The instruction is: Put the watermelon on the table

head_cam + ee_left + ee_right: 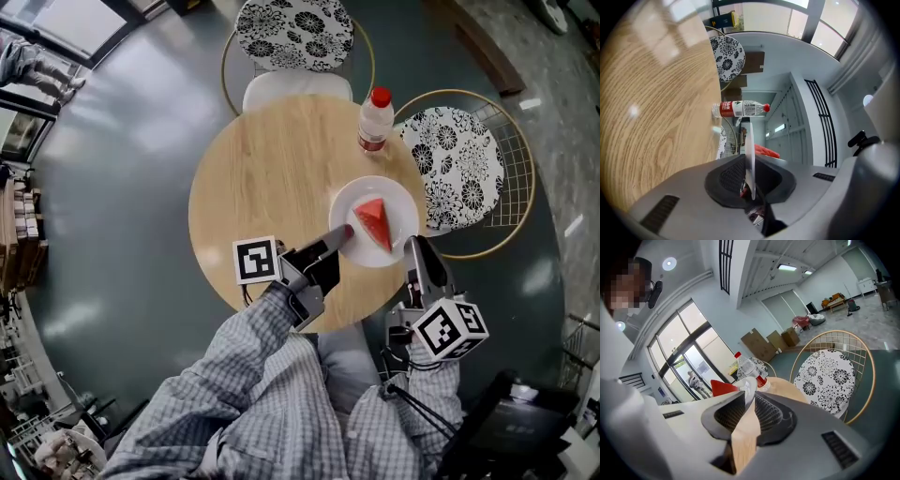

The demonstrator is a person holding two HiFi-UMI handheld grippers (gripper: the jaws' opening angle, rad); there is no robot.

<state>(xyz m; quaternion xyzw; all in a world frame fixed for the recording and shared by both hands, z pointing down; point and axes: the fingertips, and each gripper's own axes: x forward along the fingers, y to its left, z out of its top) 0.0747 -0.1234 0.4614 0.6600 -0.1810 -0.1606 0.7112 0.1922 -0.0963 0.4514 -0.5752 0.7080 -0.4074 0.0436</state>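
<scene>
Red watermelon slice [373,223] lies on a white plate [397,199] over the near right part of the round wooden table [262,178], a bottle [375,120] standing at twelve o'clock from it. The left gripper [343,232] pinches the plate's rim at about eight o'clock and the right gripper [415,246] pinches it at about four o'clock, a two-sided hold that likely keeps the plate level so the slice cannot slide off. Whether the plate already rests on the wood cannot be told.
</scene>
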